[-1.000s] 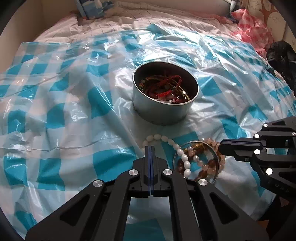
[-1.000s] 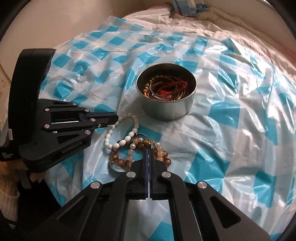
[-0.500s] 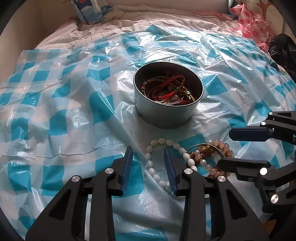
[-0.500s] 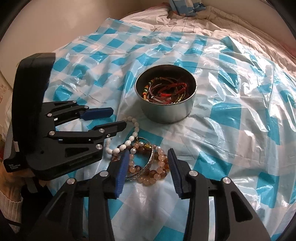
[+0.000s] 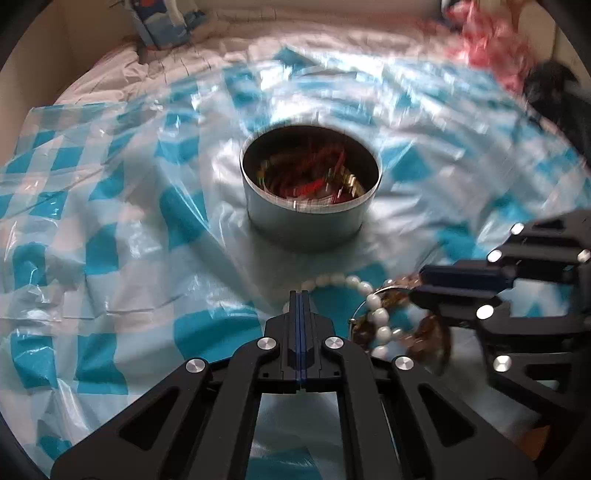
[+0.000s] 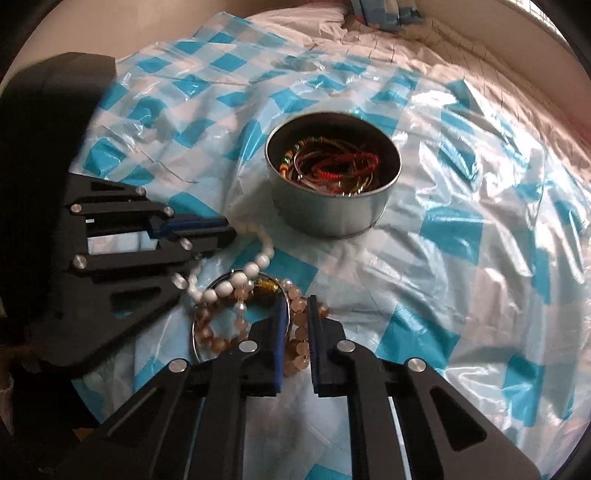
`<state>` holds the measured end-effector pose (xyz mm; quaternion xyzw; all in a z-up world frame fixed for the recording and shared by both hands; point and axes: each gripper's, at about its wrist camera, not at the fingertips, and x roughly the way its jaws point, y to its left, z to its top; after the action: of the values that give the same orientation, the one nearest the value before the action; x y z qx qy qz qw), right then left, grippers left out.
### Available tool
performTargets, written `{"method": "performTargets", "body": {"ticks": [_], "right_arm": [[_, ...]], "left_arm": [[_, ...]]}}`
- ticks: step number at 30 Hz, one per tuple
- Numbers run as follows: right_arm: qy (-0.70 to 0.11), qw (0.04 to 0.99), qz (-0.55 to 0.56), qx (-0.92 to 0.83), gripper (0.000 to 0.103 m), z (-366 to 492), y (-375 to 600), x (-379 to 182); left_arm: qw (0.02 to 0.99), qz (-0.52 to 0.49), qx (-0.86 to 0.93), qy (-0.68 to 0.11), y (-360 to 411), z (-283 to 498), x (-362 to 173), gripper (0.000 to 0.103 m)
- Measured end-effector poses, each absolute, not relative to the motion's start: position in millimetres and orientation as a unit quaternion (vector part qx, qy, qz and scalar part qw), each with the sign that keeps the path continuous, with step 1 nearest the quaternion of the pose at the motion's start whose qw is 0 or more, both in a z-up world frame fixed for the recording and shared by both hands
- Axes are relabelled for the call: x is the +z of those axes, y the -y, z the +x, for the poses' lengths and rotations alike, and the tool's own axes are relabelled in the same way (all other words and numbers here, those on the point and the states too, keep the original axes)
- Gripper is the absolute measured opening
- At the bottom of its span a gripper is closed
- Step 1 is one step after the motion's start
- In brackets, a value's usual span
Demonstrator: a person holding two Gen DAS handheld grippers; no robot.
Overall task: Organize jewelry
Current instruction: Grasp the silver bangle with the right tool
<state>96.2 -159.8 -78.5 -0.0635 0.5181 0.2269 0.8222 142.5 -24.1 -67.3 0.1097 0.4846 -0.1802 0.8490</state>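
A round metal tin holds red cords and bangles on the blue-checked plastic sheet. In front of it lies a pile of jewelry: a white bead bracelet, a peach bead bracelet and a silver bangle. My left gripper is shut over the white bracelet's left part; whether it grips a bead is hidden. My right gripper is nearly closed around the peach beads and bangle rim.
The plastic sheet covers a bed with white linen. A blue and white carton stands at the far edge. Pink fabric and a black object lie at the far right.
Both grippers opened half a second ago and have closed again. The left is now fully shut at the white bracelet. The right has narrowed onto the peach beads. The left view is motion-blurred.
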Motion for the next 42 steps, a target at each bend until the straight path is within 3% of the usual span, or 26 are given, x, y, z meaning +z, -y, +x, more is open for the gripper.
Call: {"method": "performTargets", "body": {"ticks": [10,17,18,20,27,28,30,31,32,42], "right_arm": [[-0.488,0.844,-0.061,0.215,0.012,88,183,-52],[-0.513,0.834,-0.082,0.188,0.013,91,193,-67],[-0.523,0.827,-0.085,0.186,0.014,92,194,-71],[-0.526,0.827,-0.086,0.180,0.029,94,196,-75],[-0.510,0.832,-0.092,0.197,0.029,95,190,-73],[-0.515,0.828,-0.095,0.200,0.029,96,187,-77],[-0.527,0.818,-0.101,0.207,0.017,97,181,-86],[-0.528,0.818,-0.108,0.202,0.006,98,180,-87],[-0.527,0.818,-0.116,0.197,0.004,97,179,-87],[-0.491,0.845,-0.090,0.192,0.004,90,197,-56]], "left_arm": [[0.855,0.076,-0.203,-0.471,18,136,-50,0.000],[0.846,0.097,-0.195,-0.486,28,138,-65,0.000],[0.846,0.096,-0.196,-0.487,30,139,-66,0.000],[0.844,0.093,-0.201,-0.488,34,141,-68,0.000],[0.830,0.112,-0.192,-0.512,49,148,-90,0.006],[0.828,0.119,-0.189,-0.514,51,148,-94,0.006],[0.827,0.138,-0.187,-0.513,57,145,-95,0.001],[0.826,0.135,-0.197,-0.511,58,142,-92,0.000],[0.827,0.130,-0.203,-0.508,59,141,-89,0.000],[0.860,0.082,-0.221,-0.453,39,134,-44,0.000]]}}
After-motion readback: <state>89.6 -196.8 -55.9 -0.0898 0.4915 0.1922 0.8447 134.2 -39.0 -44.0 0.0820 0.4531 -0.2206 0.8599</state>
